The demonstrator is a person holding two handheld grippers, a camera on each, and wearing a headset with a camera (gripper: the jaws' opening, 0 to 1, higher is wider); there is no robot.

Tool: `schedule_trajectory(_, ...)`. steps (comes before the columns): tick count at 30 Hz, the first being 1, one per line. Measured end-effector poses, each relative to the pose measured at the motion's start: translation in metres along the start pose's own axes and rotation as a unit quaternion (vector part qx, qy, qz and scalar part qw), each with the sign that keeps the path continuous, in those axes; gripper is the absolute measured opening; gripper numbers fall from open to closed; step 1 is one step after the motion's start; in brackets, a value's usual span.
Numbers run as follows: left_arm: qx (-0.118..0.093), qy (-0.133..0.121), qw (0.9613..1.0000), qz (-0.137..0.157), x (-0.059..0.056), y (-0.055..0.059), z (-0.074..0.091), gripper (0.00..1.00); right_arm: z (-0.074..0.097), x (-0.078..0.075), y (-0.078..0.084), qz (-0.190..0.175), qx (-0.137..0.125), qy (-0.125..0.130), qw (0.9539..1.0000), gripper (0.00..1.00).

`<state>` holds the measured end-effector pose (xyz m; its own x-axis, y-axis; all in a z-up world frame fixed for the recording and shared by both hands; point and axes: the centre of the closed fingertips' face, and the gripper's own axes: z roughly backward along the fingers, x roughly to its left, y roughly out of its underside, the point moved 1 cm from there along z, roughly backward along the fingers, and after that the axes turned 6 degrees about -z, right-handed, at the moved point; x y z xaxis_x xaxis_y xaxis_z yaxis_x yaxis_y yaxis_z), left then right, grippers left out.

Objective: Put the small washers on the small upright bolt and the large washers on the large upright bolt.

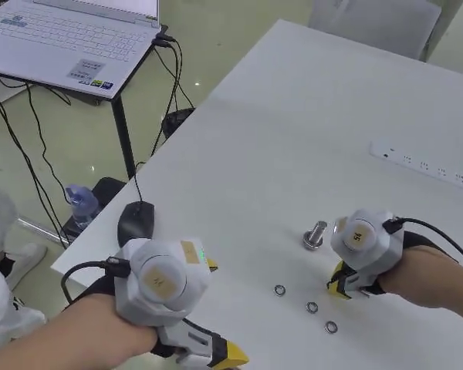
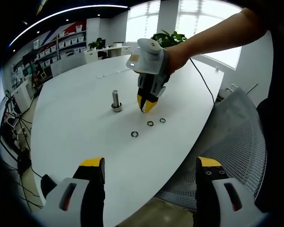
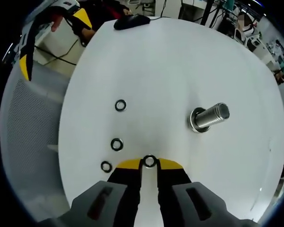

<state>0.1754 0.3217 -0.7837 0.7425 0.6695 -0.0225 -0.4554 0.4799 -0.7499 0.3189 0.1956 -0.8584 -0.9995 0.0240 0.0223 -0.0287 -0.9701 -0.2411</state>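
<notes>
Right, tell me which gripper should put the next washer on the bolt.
Right. The right gripper is shut on a small silver ring washer, close to the silver upright bolt; the left gripper is open, out at the white table's edge.

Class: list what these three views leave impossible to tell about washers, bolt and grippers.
- Loose washers: too small in the head view to sort small from large.
- Bolt base, right gripper view: the ring there may be flange or washer.
- Washer in the right gripper jaws: the jaws hide whether it rests on the table.
- Left gripper: head view's bottom edge cuts off its jaws.
</notes>
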Motion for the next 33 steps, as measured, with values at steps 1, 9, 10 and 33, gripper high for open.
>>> schedule_trajectory(1, -0.001, 0.000, 1.0000, -0.001, 0.000, -0.001, 0.000, 0.78, 0.003, 0.000, 0.001, -0.004, -0.001, 0.001, 1.0000, 0.13)
schedule_trajectory(9, -0.003, 0.005, 1.0000, -0.005, 0.001, -0.006, -0.004, 0.78, 0.029, 0.002, 0.012, -0.025, -0.010, 0.008, 0.9996, 0.13)
schedule_trajectory(10, -0.004, 0.006, 1.0000, -0.005, 0.000, -0.006, -0.005, 0.78, 0.034, 0.002, 0.016, -0.026, -0.009, 0.011, 0.9995, 0.13)
schedule_trajectory(33, -0.015, 0.010, 0.9997, -0.018, 0.006, -0.023, -0.017, 0.84, 0.083, -0.040, 0.054, -0.087, -0.015, 0.056, 0.9946, 0.13)
